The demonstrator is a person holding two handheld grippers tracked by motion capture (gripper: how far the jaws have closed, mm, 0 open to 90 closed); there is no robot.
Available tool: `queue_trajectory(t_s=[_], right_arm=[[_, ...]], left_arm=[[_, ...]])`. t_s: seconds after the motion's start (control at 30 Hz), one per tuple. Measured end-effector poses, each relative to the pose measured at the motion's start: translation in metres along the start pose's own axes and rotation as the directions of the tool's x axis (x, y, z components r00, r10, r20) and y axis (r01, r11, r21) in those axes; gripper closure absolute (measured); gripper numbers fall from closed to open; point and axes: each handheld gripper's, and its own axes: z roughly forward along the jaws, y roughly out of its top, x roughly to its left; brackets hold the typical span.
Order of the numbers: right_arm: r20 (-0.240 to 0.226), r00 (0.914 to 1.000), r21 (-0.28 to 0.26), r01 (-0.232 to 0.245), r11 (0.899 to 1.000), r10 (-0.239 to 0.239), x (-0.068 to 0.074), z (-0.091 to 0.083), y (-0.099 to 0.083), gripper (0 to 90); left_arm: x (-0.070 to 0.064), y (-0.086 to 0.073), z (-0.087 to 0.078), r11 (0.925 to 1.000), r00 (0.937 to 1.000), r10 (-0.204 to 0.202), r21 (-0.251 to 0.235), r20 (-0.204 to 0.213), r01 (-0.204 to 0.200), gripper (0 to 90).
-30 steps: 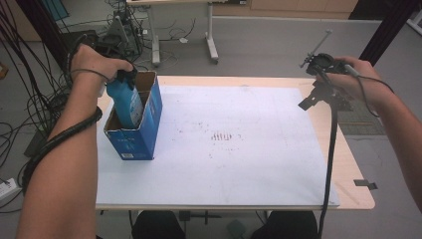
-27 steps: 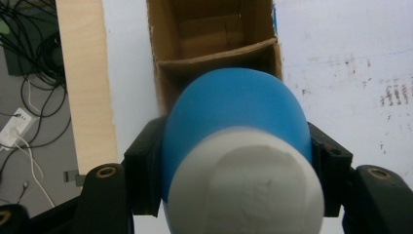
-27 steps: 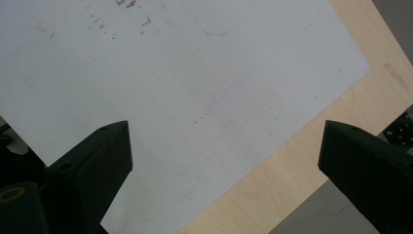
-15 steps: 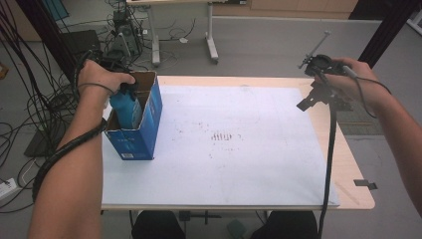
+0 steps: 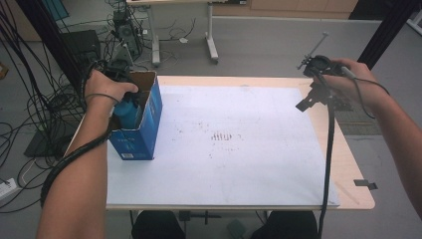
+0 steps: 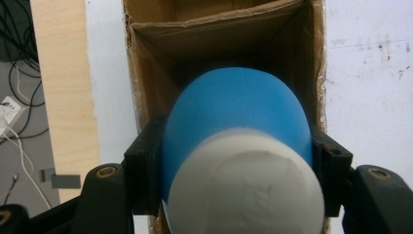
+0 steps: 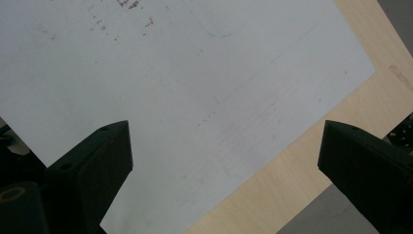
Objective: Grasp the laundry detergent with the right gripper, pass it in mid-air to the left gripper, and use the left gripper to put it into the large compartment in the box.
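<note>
The person's left forearm runs up from the six o'clock edge of the high view toward ten o'clock, a black cable wound along it, and the left hand (image 5: 105,85) is curled over the top of its tongs (image 6: 238,161), knuckles up, wrist bent down into the open cardboard box (image 5: 144,117). Those tongs are clamped on a blue bottle (image 6: 237,117) with a white cap (image 6: 246,187); in the left gripper view the two black jaws press its sides at three and nine o'clock. The bottle sits partly inside the box mouth, cap end toward the hand. The box, blue outside and brown within, stands upright on the white sheet (image 5: 239,144) at the bench's (image 5: 348,164) nine o'clock side.

Well apart, at about two o'clock, the right hand (image 5: 356,77) holds the right tongs (image 5: 311,97) raised over the sheet's far corner, forearm coming in from four o'clock, cable hanging straight down. Its jaws are spread wide with nothing between them, over bare sheet and bench edge.
</note>
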Motion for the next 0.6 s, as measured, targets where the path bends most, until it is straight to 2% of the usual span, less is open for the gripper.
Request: queue_trajectory(t_s=[0.37, 0.6], right_arm=[[0.0, 1.0, -0.002, 0.001, 1.0, -0.001, 0.002, 0.0, 0.001, 5.7], [0.0, 1.0, -0.001, -0.002, 1.0, 0.002, 0.002, 0.002, 0.001, 5.6]], left_arm=[[-0.002, -0.004, 0.015, 0.9997, 0.9999, -0.015, -0.021, 0.0, 0.015, 37.7], [-0.001, -0.008, 0.027, 0.9997, 0.9998, -0.022, -0.008, 0.002, 0.022, 37.6]])
